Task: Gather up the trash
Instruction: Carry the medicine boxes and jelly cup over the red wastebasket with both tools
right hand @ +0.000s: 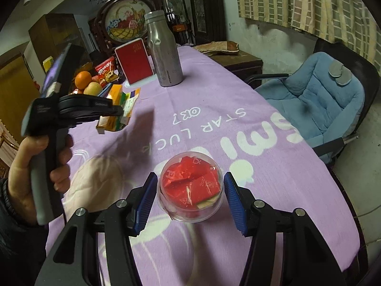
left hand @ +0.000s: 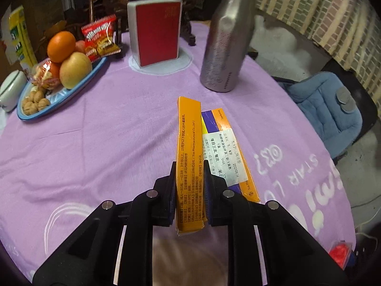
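Observation:
My left gripper [left hand: 189,183] is shut on an orange medicine box [left hand: 189,147], gripping its narrow upright side near the near end. The box carries a white label [left hand: 222,157] and rests on or just above the purple tablecloth [left hand: 107,131]. In the right wrist view the left gripper [right hand: 120,113] and the box [right hand: 115,109] show at the left, held by a hand. My right gripper [right hand: 190,195] is open, its blue pads on either side of a clear plastic cup [right hand: 190,189] holding crumpled red wrappers. The pads do not touch the cup.
A silver bottle [left hand: 225,43] and a red box [left hand: 156,31] stand at the back of the table. A blue plate [left hand: 57,93] with fruit, walnuts and a snack packet [left hand: 101,38] sits back left. A blue cushioned chair [right hand: 316,100] stands to the right.

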Tool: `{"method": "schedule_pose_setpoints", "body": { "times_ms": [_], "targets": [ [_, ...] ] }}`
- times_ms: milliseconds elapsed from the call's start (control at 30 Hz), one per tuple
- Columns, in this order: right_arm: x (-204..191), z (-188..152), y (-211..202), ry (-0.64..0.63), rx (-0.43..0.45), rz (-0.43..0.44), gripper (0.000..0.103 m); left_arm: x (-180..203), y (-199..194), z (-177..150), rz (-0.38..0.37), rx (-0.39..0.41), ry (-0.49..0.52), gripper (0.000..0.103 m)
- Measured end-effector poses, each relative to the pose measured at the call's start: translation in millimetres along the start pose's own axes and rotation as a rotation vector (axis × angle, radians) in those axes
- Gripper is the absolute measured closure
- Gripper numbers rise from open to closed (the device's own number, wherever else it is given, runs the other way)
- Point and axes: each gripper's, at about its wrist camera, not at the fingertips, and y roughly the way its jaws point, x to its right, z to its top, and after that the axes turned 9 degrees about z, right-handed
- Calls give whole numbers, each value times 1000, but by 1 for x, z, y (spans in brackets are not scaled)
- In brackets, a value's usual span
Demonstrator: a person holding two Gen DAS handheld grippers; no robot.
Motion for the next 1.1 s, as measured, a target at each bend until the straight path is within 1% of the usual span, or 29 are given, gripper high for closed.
{"method": "schedule_pose_setpoints", "body": {
  "times_ms": [133, 233, 367, 467, 533, 667, 767, 867, 1100],
  "targets": [
    [-2, -20, -22, 9, 8, -23, 46, 9, -35, -26, -42, 21, 41, 83],
    [0, -39, -38, 22, 3, -45, 46, 17, -63, -57, -74, 41, 76, 83],
    [7, -66, -59, 45, 1, -78, 46, 21, -90, -90, -107, 55, 84, 83],
    [10, -82, -74, 68, 17, -93, 46, 23, -109, -117, -133, 67, 94, 83],
    [11, -92, -82, 76, 28, -105, 46, 24, -119, -132, -136, 84, 103, 83],
    [14, -113, -96, 89, 43, -135, 46, 26, -129, -157, -166, 90, 119, 83],
    [18, -123, -104, 106, 51, -147, 46, 30, -134, -173, -166, 100, 140, 83],
    [21, -133, -115, 114, 70, -166, 46, 35, -138, -187, -182, 101, 160, 83],
    [32, -148, -133, 132, 96, -211, 46, 51, -144, -209, -158, 109, 198, 83]
  ]
}}
